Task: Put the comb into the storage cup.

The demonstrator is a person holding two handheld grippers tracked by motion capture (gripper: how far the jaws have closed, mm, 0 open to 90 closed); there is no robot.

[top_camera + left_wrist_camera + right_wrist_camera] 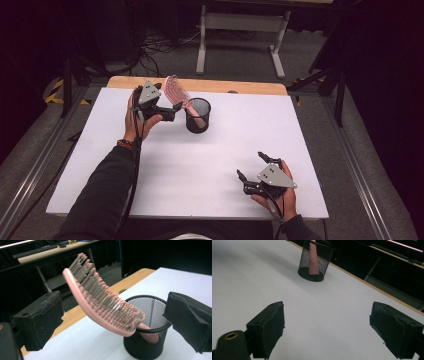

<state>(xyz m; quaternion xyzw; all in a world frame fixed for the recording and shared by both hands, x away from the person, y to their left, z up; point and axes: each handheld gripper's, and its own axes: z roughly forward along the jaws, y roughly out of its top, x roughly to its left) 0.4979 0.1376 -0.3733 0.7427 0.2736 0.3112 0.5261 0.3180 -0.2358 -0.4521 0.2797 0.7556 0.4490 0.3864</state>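
Note:
A pink hairbrush (175, 90) stands with its handle down inside a black mesh cup (198, 116) at the back of the white table top (200, 170). Its bristled head leans out over the cup's rim toward the left. My left gripper (172, 107) is just left of the cup, open. In the left gripper view the hairbrush (100, 305) leans out of the cup (147, 345) between and beyond the pads, and neither pad touches it. My right gripper (250, 166) rests near the front right edge, open with nothing between its fingers. From the right gripper view the cup (315, 262) stands far ahead.
A wooden strip (240, 86) edges the table's far side. Beyond it stands a white metal frame (240, 22) on grey floor, with cables nearby. Bare white surface lies between the cup and the right gripper.

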